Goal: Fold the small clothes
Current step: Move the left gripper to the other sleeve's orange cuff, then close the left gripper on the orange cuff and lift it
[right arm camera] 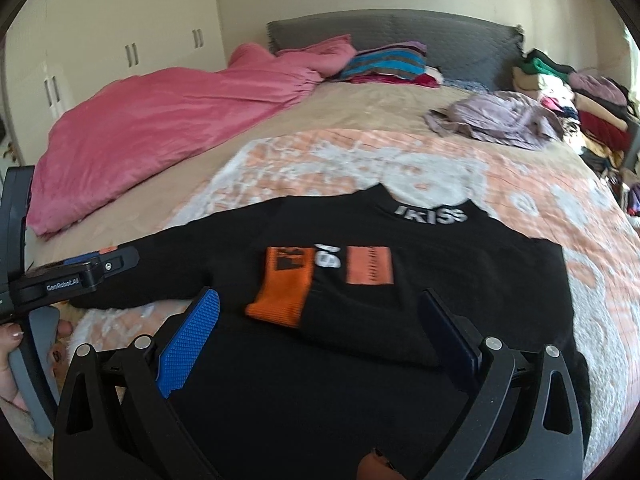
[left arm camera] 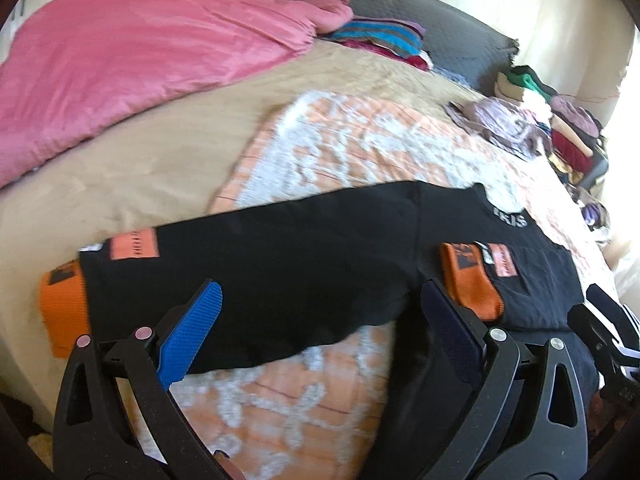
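Black sweatshirt laid flat on the bed, one sleeve folded in, both grippers empty.

The black sweatshirt lies on the peach floral blanket, one orange cuff crossed onto its chest, the other sleeve stretched sideways, probably next to fold. The left gripper and right gripper hover with fingers spread wide, holding nothing.
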Tool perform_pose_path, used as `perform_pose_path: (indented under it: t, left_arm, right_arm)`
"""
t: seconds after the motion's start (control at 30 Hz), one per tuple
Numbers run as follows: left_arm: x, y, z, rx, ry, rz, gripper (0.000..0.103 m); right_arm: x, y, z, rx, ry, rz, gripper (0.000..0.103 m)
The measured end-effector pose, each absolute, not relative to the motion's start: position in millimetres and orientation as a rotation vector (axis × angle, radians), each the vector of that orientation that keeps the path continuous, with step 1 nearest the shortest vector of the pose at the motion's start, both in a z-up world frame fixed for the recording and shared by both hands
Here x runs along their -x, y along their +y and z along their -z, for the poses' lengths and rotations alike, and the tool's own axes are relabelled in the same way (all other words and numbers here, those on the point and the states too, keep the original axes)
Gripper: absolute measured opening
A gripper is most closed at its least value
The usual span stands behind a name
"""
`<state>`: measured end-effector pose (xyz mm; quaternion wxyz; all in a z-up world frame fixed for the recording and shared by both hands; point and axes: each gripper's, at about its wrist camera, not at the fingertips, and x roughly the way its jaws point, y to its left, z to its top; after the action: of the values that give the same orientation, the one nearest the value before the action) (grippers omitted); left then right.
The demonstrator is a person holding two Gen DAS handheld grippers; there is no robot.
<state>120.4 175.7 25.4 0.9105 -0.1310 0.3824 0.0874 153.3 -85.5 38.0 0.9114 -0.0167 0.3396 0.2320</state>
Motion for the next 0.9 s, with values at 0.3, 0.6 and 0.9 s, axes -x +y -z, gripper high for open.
perform_pose_path:
  t: [0.3,0.6,0.9]
  left_arm:
    - [-99.5,220.1,-33.2,0.338,0.764,-0.294,0.093]
    - [-73.8,281.9,-36.2,0.446,0.744,-0.434,0.093]
    - [-60.7,324.3,-23.5,0.523,0.792,-0.529,0.093]
  right_arm:
    - [-147.9,-40.3,-42.1,0.065,0.697,-0.567,0.098]
    - [-141.9,-5.6,-45.1,0.089,0.695,-0.639,0.098]
    - [-135.2,12.8,-43.1,0.08,0.697,-0.688,0.098]
